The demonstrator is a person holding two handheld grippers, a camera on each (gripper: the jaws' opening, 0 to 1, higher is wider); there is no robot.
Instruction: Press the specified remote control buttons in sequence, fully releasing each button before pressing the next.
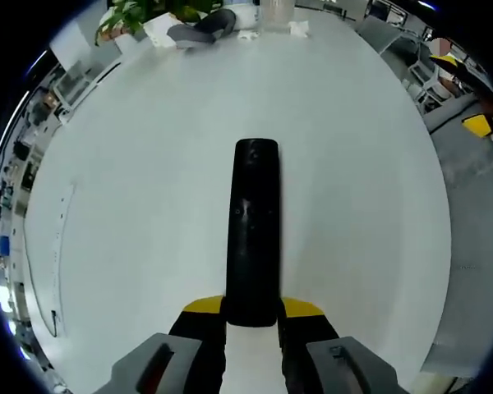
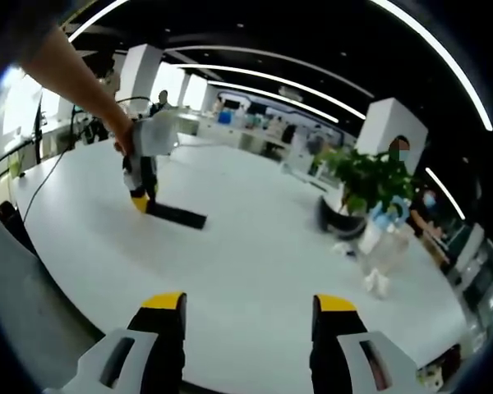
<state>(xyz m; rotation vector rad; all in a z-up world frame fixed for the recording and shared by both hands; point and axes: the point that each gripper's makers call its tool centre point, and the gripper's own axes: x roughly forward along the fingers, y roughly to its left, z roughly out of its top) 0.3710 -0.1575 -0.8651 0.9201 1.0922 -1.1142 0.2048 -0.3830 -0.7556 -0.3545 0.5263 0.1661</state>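
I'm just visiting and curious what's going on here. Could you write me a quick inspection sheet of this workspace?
Surface: large white table, mostly bare.
Job's things: black remote control lying flat on the table, its near end between the jaws of the left gripper.
Clutter: potted plant, clear plastic bottle and crumpled white paper at the far edge.
Grippers: left gripper shut on the remote; right gripper open, holding nothing, above the table.
Cables: dark cable trailing across the table.
Surroundings: open office with desks, white pillars, ceiling light strips.

One remote control (image 1: 255,234), two grippers (image 1: 253,328) (image 2: 246,316), one potted plant (image 2: 357,193).
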